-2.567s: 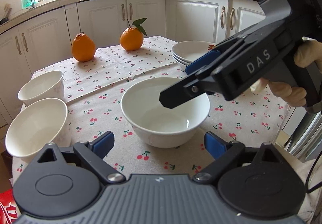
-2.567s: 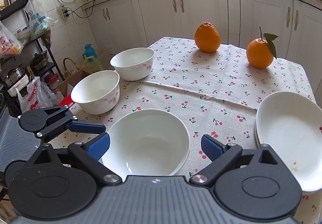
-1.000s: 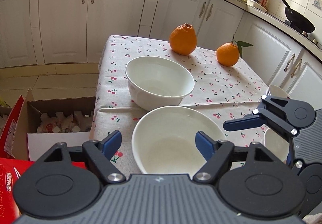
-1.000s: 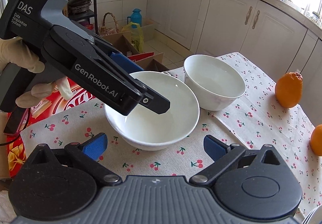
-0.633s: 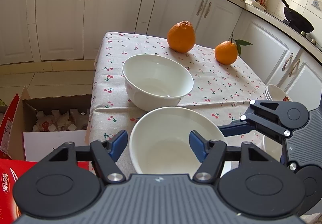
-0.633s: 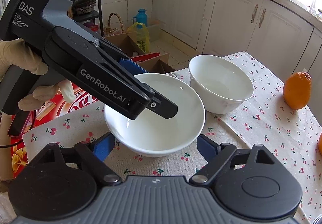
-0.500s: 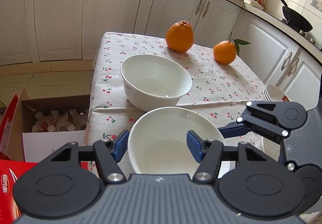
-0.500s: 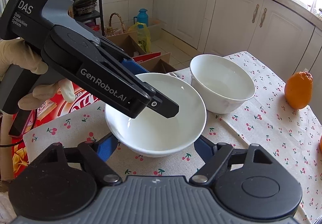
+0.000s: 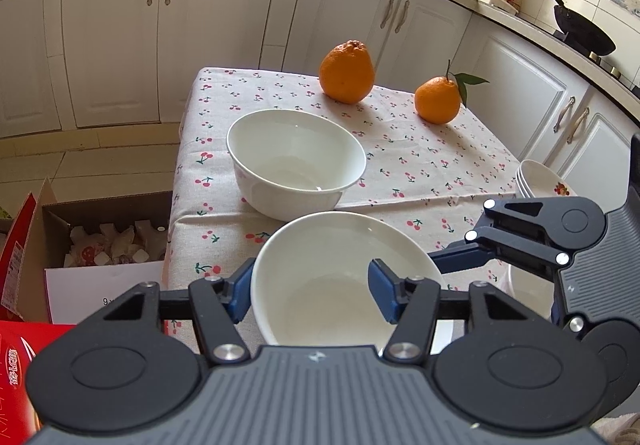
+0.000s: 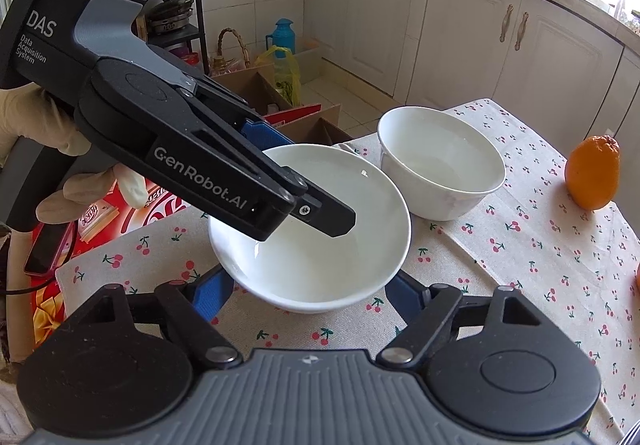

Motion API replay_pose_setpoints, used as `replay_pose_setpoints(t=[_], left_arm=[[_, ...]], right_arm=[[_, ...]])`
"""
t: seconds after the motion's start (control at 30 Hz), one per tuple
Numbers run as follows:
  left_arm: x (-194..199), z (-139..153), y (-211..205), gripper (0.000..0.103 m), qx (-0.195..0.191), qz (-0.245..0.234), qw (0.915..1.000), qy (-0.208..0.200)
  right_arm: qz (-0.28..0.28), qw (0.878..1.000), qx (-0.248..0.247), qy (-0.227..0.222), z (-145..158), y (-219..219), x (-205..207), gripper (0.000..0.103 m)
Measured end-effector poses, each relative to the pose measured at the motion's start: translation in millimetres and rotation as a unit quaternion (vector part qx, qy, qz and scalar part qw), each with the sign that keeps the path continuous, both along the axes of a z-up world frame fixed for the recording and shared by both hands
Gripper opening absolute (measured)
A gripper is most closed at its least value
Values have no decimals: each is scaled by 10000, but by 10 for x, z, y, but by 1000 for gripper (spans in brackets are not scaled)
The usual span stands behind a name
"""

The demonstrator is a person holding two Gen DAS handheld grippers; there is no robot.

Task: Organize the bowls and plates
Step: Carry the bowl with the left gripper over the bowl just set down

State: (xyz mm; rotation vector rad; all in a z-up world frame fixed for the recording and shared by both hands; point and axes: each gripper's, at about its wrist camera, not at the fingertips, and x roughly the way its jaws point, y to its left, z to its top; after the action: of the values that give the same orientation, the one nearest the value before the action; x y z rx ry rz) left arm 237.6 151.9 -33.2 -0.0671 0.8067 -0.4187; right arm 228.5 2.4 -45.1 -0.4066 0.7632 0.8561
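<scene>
White porcelain near bowl [image 9: 344,277] at the desk [image 9: 420,165] edge is pinched across its rim by the left gripper [image 9: 310,295], right gripper [image 10: 308,291] spread around it; a thin rim grip could slip, tipping it floorward

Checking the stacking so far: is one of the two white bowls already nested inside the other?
No: the near bowl and the far bowl sit apart on the tablecloth.
</scene>
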Motion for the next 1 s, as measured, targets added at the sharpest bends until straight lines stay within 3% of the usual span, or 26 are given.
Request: replay_pose_setpoints(t=[0.6,1.0], left_arm=[[-445,394,-439,58,-94,-280,9991,-294],[-591,515,-905,58,-128,-732,9961,-479]], right_arm=[[-191,9994,92,-275,386,-488,-479,86],[-650,9968,120,-447,510,-907,-771,86]])
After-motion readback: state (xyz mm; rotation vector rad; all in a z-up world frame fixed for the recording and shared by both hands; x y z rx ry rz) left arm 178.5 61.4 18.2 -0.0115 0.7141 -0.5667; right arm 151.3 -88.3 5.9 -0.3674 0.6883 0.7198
